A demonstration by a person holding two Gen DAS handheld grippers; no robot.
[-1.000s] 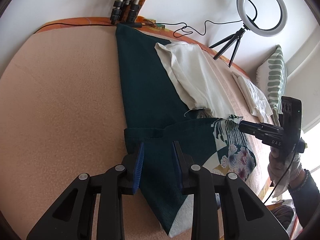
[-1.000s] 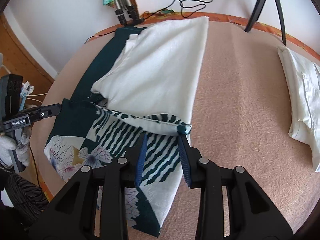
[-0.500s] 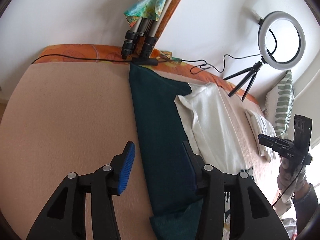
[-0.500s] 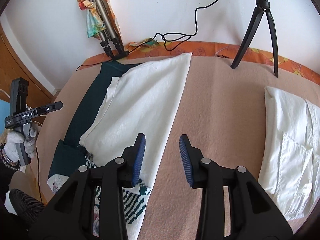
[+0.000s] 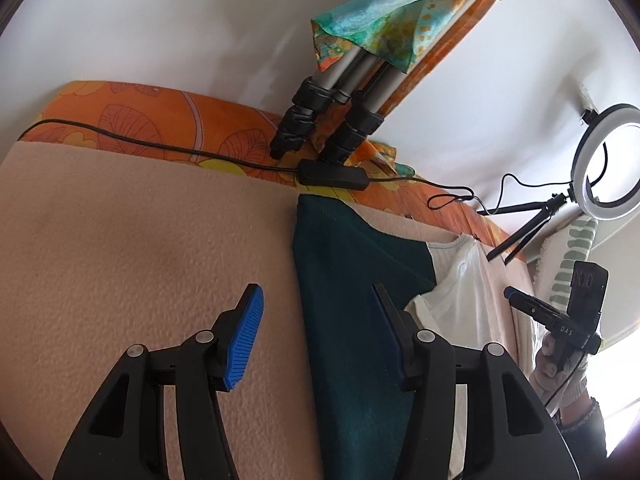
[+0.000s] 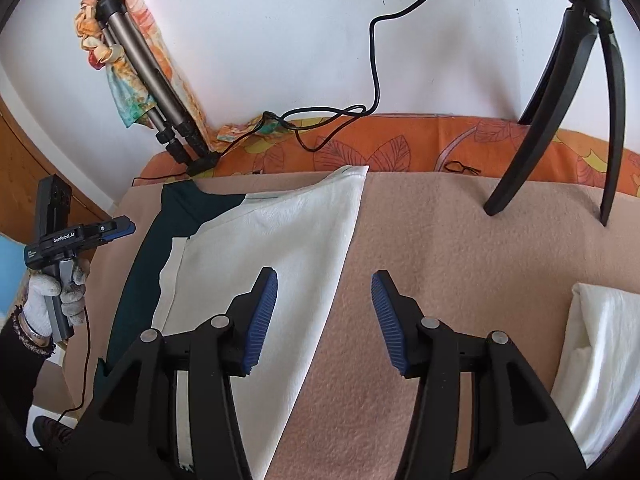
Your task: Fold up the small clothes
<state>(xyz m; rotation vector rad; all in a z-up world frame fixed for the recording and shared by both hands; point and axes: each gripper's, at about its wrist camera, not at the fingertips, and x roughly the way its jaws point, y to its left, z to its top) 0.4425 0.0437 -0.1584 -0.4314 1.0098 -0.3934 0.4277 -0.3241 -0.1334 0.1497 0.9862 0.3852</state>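
A dark green garment (image 5: 352, 312) lies flat on the peach blanket, with its cream-white side (image 6: 280, 248) folded over it. My left gripper (image 5: 316, 316) is open and empty, raised over the garment's left edge. My right gripper (image 6: 324, 300) is open and empty, raised over the white part's right edge. In the right wrist view the green cloth (image 6: 176, 208) shows at the left, beside the left gripper (image 6: 116, 228). In the left wrist view the right gripper (image 5: 516, 294) is at far right.
A folded white garment (image 6: 600, 344) lies at the right on the peach blanket (image 6: 460, 248). A folded tripod (image 5: 332, 120) leans on the wall behind, with a cable and black box (image 5: 332, 174). A ring light (image 5: 604, 160) on a small tripod (image 6: 560, 112) stands at the back.
Both grippers have let go of the patterned end of the garment, opened wider and lifted up and away toward the far end. The patterned fold has dropped out of view.
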